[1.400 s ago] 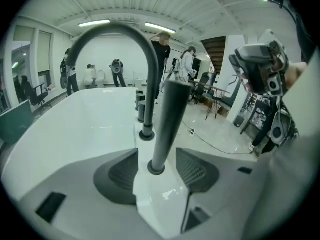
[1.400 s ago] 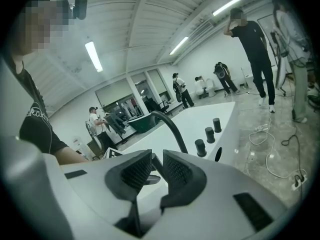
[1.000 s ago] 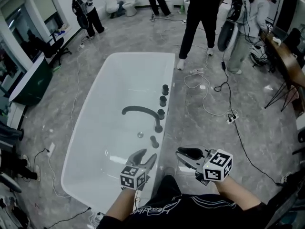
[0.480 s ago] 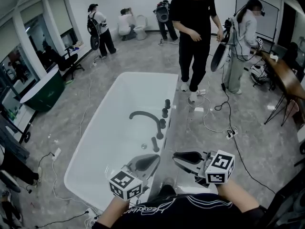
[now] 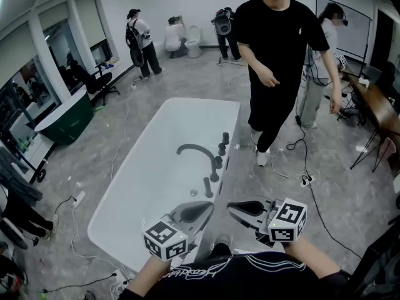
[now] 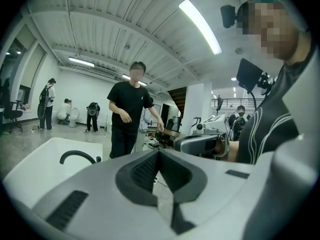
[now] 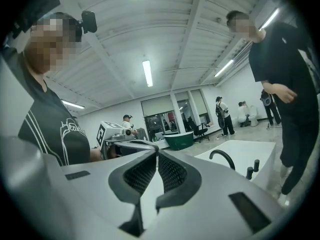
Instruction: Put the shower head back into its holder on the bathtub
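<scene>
A white bathtub lies lengthwise ahead of me in the head view. A black curved spout arches over its basin, and several black fittings stand in a row on its right rim. The nearest fitting is a tall upright piece; I cannot tell whether it is the shower head. My left gripper is held over the tub's near right corner, shut and empty. My right gripper faces it from the right, its jaws closing to a touch with nothing between them.
A person in black walks along the tub's right side. Cables trail over the grey floor there. A dark green tub stands at the left wall, a desk at the right. Other people work at the back.
Both grippers have risen towards each other. The left jaws went from open to shut and the right jaws narrowed. The person in black has walked nearer along the tub.
</scene>
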### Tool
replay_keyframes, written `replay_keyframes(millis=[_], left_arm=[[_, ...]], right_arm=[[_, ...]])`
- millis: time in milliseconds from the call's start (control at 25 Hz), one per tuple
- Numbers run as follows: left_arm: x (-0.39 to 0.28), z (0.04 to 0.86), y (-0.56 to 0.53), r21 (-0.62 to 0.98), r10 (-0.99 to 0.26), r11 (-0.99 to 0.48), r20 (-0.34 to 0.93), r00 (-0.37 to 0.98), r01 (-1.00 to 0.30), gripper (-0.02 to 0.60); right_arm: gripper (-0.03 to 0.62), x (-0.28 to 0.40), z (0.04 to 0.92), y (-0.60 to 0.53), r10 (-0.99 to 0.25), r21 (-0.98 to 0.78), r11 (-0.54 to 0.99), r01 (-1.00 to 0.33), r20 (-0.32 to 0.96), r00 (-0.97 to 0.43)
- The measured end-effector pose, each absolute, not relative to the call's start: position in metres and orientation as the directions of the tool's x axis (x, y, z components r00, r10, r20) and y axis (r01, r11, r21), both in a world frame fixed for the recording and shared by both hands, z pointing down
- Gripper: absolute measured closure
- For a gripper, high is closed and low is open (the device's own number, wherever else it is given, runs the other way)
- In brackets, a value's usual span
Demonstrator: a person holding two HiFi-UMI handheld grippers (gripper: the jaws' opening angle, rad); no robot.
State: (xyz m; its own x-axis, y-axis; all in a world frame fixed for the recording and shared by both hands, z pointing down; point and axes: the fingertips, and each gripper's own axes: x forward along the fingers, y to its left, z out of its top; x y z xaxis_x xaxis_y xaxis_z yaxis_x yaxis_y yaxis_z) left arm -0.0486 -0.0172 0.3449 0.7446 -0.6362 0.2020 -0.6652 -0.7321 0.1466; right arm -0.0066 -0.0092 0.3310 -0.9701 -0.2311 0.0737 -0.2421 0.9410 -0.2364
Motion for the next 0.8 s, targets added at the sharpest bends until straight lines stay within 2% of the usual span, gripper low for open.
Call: replay_keyframes(millis=[800], left_arm=[[-0.047, 0.330, -0.001, 0.143, -0.633, -0.740, 0.180, 0.753, -0.657, 0.577]], right_arm=[[0.580, -0.012, 0.328, 0.000, -0.229, -0.221, 0.946, -0.237, 0.062, -0.972]])
